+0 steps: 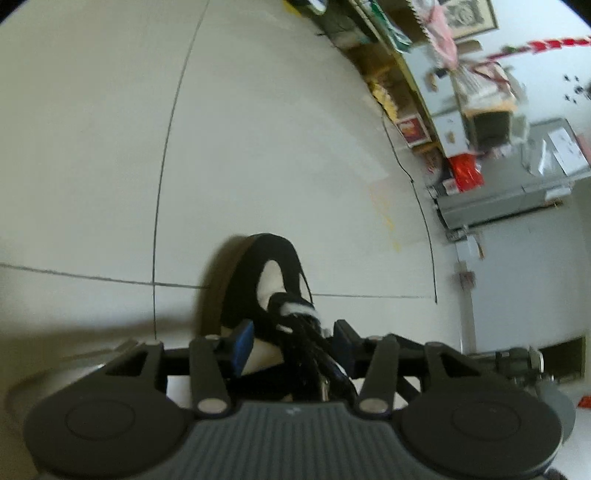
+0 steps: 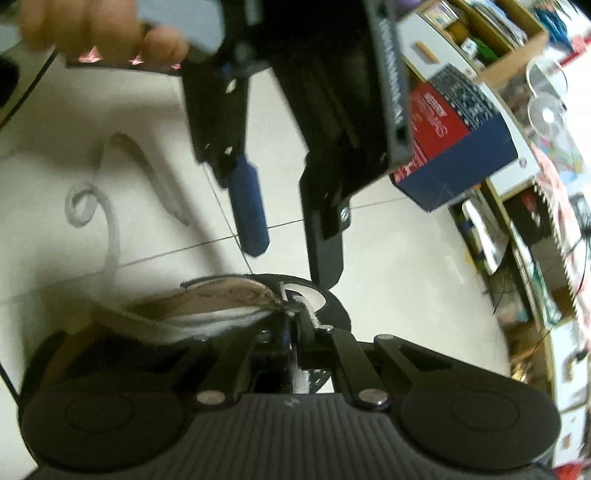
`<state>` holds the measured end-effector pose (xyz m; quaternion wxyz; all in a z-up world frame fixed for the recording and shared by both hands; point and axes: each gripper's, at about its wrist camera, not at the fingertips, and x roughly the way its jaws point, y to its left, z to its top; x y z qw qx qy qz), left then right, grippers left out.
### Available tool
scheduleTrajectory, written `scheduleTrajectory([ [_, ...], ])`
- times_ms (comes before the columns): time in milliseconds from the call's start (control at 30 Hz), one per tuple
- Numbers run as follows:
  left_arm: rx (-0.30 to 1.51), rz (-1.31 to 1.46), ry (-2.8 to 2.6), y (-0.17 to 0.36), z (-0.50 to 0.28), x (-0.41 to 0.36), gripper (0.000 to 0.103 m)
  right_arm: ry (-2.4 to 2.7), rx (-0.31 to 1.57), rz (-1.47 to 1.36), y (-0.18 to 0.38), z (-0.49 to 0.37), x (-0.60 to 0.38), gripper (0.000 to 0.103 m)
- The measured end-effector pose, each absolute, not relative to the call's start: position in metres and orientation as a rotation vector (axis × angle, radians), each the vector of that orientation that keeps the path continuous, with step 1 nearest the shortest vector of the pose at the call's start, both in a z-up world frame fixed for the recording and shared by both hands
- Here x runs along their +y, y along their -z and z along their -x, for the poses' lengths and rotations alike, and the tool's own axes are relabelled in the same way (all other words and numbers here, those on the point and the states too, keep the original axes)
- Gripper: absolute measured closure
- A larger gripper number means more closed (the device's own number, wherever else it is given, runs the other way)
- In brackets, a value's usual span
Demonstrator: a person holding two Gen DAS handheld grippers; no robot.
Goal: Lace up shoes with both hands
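The shoe [image 1: 258,288] lies on the floor just ahead of the released left gripper [image 1: 291,347]. The right gripper [image 2: 291,321] is clenched, seemingly on a white lace [image 2: 110,236] at the shoe's mouth. The lace is limp and light; take it near its stiff tip.

Left gripper [image 2: 291,258] descends from twelve o'clock in the right wrist view, jaws parted, blue-padded finger [image 2: 249,210] at eleven; a hand [image 2: 92,29] grips its handle. Right gripper [image 2: 293,325] is clamped tight.
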<state>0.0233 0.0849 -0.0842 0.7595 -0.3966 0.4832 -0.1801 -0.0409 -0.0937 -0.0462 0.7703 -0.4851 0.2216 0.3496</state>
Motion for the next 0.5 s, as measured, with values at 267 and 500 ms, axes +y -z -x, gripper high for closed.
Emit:
scheduleTrajectory([
  [267,1.026,0.843,0.336,0.088,-0.017,0.069,0.082,-0.757,0.520,0.990,0.047,0.038,-0.092,0.100],
  [500,1.022,0.897,0.319,0.089,-0.015,0.074,0.083,-0.753,0.545,0.944,0.046,0.036,-0.092,0.099],
])
